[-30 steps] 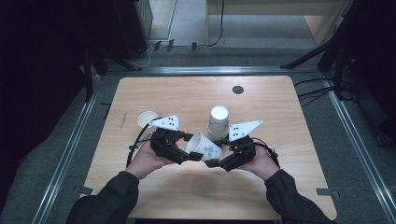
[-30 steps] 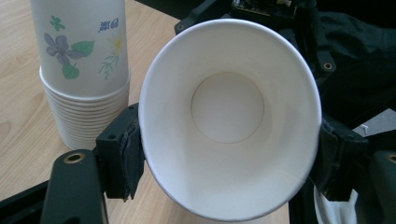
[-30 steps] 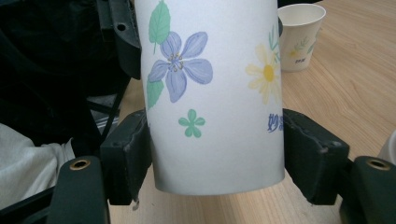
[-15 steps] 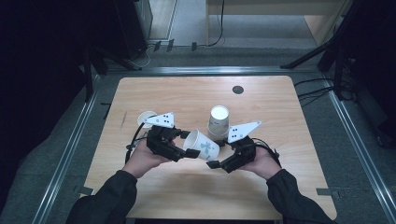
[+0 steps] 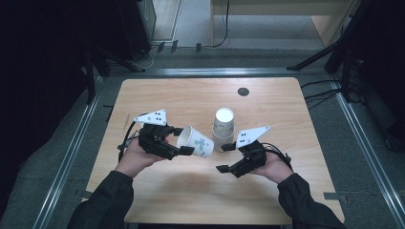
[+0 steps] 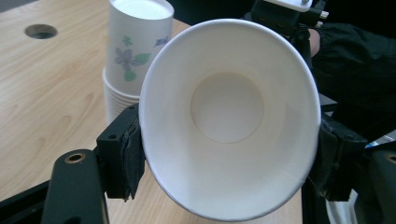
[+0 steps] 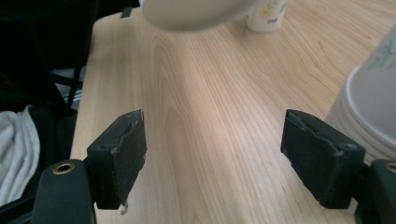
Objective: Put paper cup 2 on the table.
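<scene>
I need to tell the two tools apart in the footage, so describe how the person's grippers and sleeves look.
Both the left gripper and the right gripper are black, with two blocky jaws faced in dark, worn pads. Each carries a pale grey three-cornered plate marked with black dots, and a black cable trails off. The person wears dark long sleeves, hands bare.

**Left fingers clamping, right fingers spreading**

Both dark-sleeved forearms are coming in from the near edge of the counter, each hand gripping a black two-fingered gripper. The left gripper (image 5: 184,140) is pointing toward the right one, its fingers (image 6: 122,156) pressing inward on what is sitting between them. The right gripper (image 5: 225,157) is lying lower, aiming leftward, its fingers (image 7: 122,151) having just been opening and now standing wide apart with nothing between them.
</scene>
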Motion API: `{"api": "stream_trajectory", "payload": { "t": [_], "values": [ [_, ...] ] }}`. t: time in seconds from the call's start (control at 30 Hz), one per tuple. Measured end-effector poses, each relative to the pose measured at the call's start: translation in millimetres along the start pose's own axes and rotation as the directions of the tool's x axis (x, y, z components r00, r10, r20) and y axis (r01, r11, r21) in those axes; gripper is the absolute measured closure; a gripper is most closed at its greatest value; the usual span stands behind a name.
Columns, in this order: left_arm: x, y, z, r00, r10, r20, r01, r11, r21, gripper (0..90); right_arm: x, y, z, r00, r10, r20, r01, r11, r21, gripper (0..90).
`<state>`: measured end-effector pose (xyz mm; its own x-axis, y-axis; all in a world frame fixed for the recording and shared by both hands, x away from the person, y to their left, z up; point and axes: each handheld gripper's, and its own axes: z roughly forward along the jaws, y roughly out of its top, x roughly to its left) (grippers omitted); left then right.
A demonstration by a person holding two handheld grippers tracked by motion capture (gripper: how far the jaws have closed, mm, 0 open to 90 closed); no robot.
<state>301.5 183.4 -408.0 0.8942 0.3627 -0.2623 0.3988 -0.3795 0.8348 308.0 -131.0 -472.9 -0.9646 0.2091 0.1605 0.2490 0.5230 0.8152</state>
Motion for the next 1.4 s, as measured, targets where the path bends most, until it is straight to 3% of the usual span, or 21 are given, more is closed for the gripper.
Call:
{"api": "stream_trajectory", "payload": {
  "t": [0.33, 0.57, 0.67, 0.93, 1.03, 1.17, 1.4],
  "values": [
    [6.6, -1.7, -12.4, 0.9992, -0.016, -0.036, 0.018, 0.9974, 0.07, 24.9, 0.1, -6.0, -7.1, 0.9978, 0.018, 0.064, -0.02, 1.0, 0.024, 21.8],
    [11.0, -6.3, -21.3, 0.9953, -0.009, -0.096, 0.02, 0.9936, 0.112, 24.9, 9.1, -8.5, -15.7, 0.9948, -0.043, 0.092, 0.038, 0.998, 0.052, 21.8],
    [10.7, -9.8, -22.7, 0.9929, 0.006, -0.119, 0.012, 0.9889, 0.148, 24.9, 9.6, -11.5, -19.6, 0.9929, -0.041, 0.111, 0.034, 0.998, 0.06, 21.8],
    [14.9, -18.2, -23.7, 0.993, 0.004, -0.118, 0.022, 0.9762, 0.216, 24.9, 2.0, -17.9, -30.2, 0.9889, -0.008, 0.148, 0.0, 0.999, 0.054, 21.1],
    [16.2, -20.1, -24.7, 0.9912, 0.015, -0.132, 0.017, 0.9713, 0.237, 24.9, -6.0, -21.0, -33.0, 0.9771, 0.013, 0.212, -0.024, 0.999, 0.047, 21.1],
    [16.5, -21.4, -29.6, 0.9884, 0.024, -0.15, 0.016, 0.9662, 0.257, 24.9, -16.4, -25.7, -40.5, 0.9668, 0.072, 0.245, -0.079, 0.997, 0.02, 21.1],
    [21.7, -28.7, -41.7, 0.9831, 0.015, -0.183, 0.038, 0.9582, 0.284, 24.9, -22.0, -28.7, -48.1, 0.9609, 0.087, 0.263, -0.094, 0.995, 0.013, 21.2]
  ]
}}
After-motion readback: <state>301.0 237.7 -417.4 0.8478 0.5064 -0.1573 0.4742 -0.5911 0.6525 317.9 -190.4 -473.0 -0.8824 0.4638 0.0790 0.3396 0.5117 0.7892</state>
